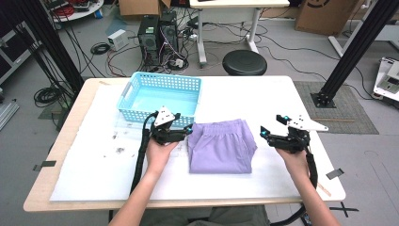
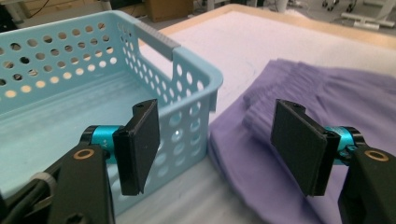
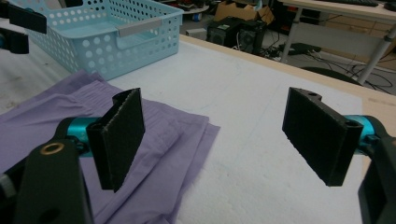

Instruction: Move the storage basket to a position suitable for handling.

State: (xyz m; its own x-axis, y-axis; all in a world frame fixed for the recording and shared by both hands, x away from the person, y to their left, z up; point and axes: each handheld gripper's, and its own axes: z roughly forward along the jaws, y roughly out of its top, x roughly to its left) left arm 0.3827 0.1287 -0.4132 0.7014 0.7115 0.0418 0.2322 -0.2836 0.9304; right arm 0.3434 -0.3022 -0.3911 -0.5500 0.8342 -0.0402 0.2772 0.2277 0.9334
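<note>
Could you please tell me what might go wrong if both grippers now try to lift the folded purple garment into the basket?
The folded purple cloth garment may unfold if only its top layers are pinched. The open left gripper straddles the light-blue perforated plastic basket's corner and the garment's edge, so closing could catch the basket wall. The open right gripper sits beside the garment's edge and might miss it.

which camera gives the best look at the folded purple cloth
The high view: the whole purple cloth lies folded on the table between both tools, near the blue basket. The left gripper view catches its gathered edge beside the basket; the right gripper view catches one layered corner.
</note>
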